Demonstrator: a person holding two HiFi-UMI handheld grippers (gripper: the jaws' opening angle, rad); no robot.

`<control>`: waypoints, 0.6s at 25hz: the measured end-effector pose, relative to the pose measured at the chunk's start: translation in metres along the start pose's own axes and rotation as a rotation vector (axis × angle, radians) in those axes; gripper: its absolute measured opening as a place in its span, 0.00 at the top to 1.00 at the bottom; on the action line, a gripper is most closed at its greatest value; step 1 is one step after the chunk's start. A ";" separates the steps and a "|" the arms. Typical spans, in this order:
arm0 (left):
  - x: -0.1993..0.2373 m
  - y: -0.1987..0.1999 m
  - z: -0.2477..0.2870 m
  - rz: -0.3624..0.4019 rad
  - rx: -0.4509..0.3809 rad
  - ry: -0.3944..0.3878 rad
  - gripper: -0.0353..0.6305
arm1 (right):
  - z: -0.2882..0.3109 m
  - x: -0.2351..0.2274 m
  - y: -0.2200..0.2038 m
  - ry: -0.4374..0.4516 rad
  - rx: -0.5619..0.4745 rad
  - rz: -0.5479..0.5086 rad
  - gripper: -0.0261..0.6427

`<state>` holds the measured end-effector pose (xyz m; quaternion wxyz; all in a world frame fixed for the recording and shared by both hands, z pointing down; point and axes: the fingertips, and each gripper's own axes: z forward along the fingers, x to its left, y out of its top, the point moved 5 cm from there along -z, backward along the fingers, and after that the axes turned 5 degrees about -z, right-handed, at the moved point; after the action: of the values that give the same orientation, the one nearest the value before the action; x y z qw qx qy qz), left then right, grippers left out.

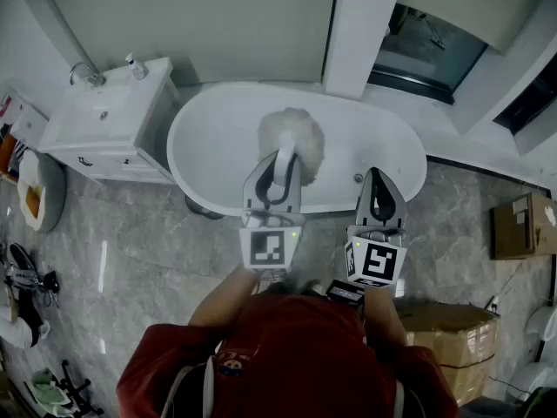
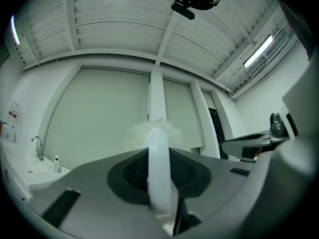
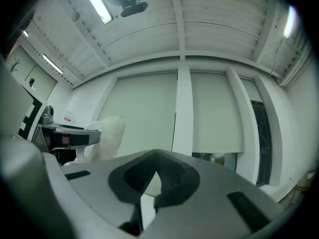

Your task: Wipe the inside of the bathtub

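A white oval bathtub [image 1: 202, 116] stands on the grey marble floor in the head view. My left gripper [image 1: 281, 160] is shut on the white handle [image 2: 159, 163] of a fluffy white duster, and its head [image 1: 294, 139] hangs over the tub's middle. In the left gripper view the fluffy head [image 2: 152, 130] shows just past the jaws of the left gripper [image 2: 159, 176]. My right gripper [image 1: 379, 176] is held over the tub's near rim, to the right. In the right gripper view the right gripper [image 3: 156, 169] is shut with nothing in it, and the duster head [image 3: 110, 133] shows at the left.
A white vanity with a sink [image 1: 106, 118] and tap stands left of the tub. A white column [image 1: 361, 33] rises behind it. Cardboard boxes [image 1: 522, 225] [image 1: 444, 329] sit on the floor at the right. Shoes and clutter [image 1: 26, 277] lie at the far left.
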<state>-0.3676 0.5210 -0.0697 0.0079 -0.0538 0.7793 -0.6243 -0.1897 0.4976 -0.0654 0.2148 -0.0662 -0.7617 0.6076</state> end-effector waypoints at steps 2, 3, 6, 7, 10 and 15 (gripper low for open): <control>-0.007 -0.003 0.001 0.007 0.001 -0.005 0.80 | -0.001 -0.005 -0.003 -0.003 0.000 -0.005 0.94; -0.010 -0.004 0.002 0.006 -0.001 -0.009 0.80 | -0.002 -0.008 -0.004 -0.007 0.000 -0.006 0.94; -0.018 -0.008 0.004 -0.012 -0.011 -0.015 0.80 | -0.003 -0.014 -0.009 -0.028 0.000 -0.003 0.94; -0.020 -0.009 0.005 -0.016 -0.007 -0.015 0.80 | -0.004 -0.015 -0.010 -0.030 0.000 0.002 0.94; -0.032 -0.011 0.008 -0.012 -0.006 -0.019 0.80 | -0.005 -0.022 -0.014 -0.028 -0.003 0.013 0.94; -0.049 -0.016 0.016 -0.008 -0.002 -0.027 0.80 | -0.009 -0.036 -0.018 -0.048 -0.018 0.035 0.94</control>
<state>-0.3167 0.5066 -0.0604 0.0158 -0.0656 0.7794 -0.6229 -0.1504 0.4879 -0.0556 0.1853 -0.0666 -0.7708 0.6059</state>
